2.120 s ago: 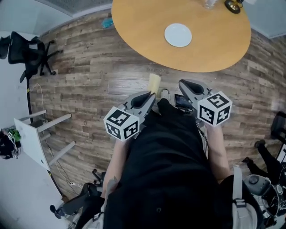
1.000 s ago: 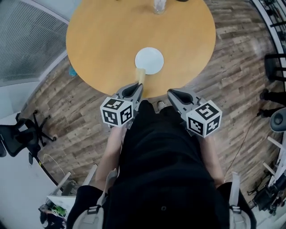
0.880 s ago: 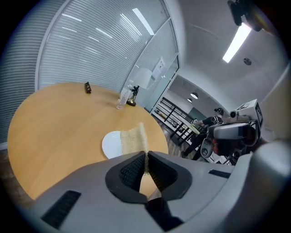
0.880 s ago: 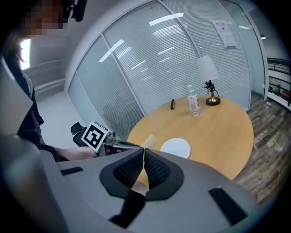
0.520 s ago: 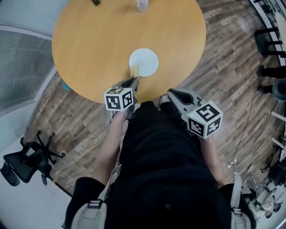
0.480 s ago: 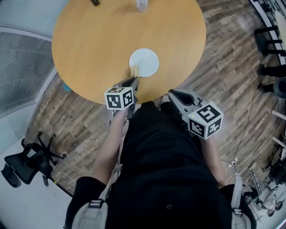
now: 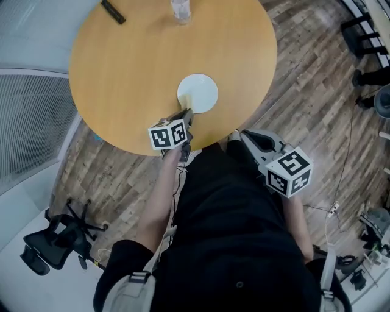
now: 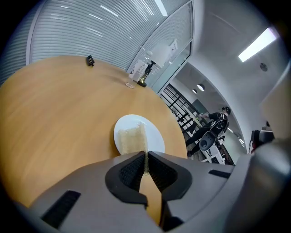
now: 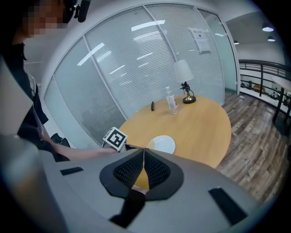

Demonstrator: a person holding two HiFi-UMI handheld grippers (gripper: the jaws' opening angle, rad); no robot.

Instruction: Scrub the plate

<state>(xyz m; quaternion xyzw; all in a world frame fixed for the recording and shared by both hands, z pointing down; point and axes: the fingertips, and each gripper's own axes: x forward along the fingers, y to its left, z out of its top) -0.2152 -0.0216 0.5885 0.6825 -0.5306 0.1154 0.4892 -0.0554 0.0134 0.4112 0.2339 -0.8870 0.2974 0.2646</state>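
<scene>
A white plate (image 7: 198, 92) lies on the round wooden table (image 7: 128, 67), near its front edge. My left gripper (image 7: 186, 116) is shut on a thin yellow sponge (image 7: 185, 102) whose far end reaches over the plate's near-left rim. In the left gripper view the sponge (image 8: 132, 139) stands upright between the jaws, in front of the plate (image 8: 152, 136). My right gripper (image 7: 247, 135) hangs shut and holds nothing, off the table beside the person's body. In the right gripper view the plate (image 9: 161, 144) and the left gripper's marker cube (image 9: 114, 138) show beyond the shut jaws.
A clear bottle (image 7: 180, 9) and a black remote (image 7: 113, 12) sit at the table's far side; a small lamp (image 9: 184, 77) stands beyond the bottle. A black office chair (image 7: 52, 244) stands on the wood floor at the left. Glass walls with blinds ring the room.
The person has stepped up to the table. My left gripper carried the sponge forward over the table edge to the plate's near rim. The right gripper stayed by the body.
</scene>
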